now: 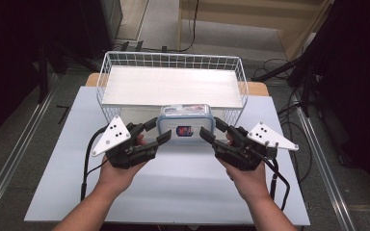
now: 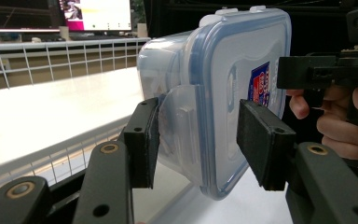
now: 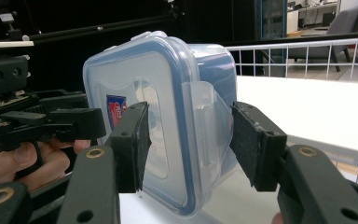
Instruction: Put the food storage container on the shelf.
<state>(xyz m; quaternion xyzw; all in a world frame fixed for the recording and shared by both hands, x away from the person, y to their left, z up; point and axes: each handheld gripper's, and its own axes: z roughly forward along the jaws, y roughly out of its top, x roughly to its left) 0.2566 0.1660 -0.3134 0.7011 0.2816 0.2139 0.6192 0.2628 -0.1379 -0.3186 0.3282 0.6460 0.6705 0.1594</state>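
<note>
A clear plastic container with a blue-rimmed snap lid and a red-and-blue sticker hangs between both grippers, just in front of the wire basket's near wall. It stands on edge, lid towards the person. My left gripper clamps its left end; in the left gripper view my left gripper has one pad on the side latch flap and the other against the lid of the container. My right gripper clamps the opposite end. In the right gripper view my right gripper pinches the lid and latch flap of the container.
A white wire basket with a pale flat floor stands at the back of the white table. Cables trail from both grippers over the table. Dark stands and floor cables surround the table.
</note>
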